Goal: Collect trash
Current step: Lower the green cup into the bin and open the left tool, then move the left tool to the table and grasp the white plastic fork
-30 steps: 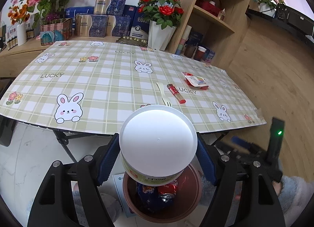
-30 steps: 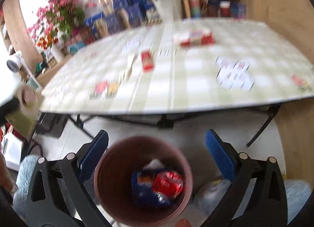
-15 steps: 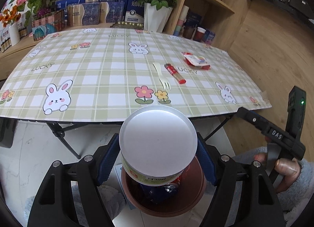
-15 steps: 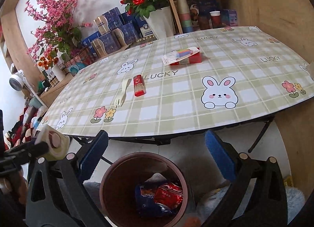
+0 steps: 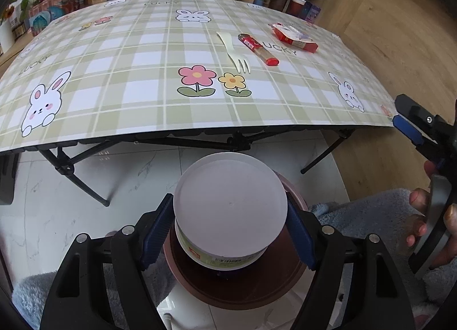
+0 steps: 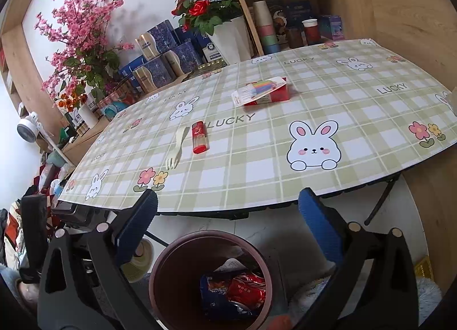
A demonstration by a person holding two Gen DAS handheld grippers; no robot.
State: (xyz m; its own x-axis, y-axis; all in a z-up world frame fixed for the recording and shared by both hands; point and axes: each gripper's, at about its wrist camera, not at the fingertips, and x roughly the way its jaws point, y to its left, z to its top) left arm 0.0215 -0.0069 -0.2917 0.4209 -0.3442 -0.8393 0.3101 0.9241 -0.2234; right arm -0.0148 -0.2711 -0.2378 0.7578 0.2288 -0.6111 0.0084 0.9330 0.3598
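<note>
Left gripper clamped on white-lidded tub, directly over the brown bin.
Right gripper jaws wide apart, nothing between them, above the bin, which has a red can inside. Table: fork, red tube just beside it mid-table; red packet nearer the far right corner.

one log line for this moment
left hand-held gripper: shut on tub | over bin | right hand-held gripper: open | table: fork, lighter
</note>
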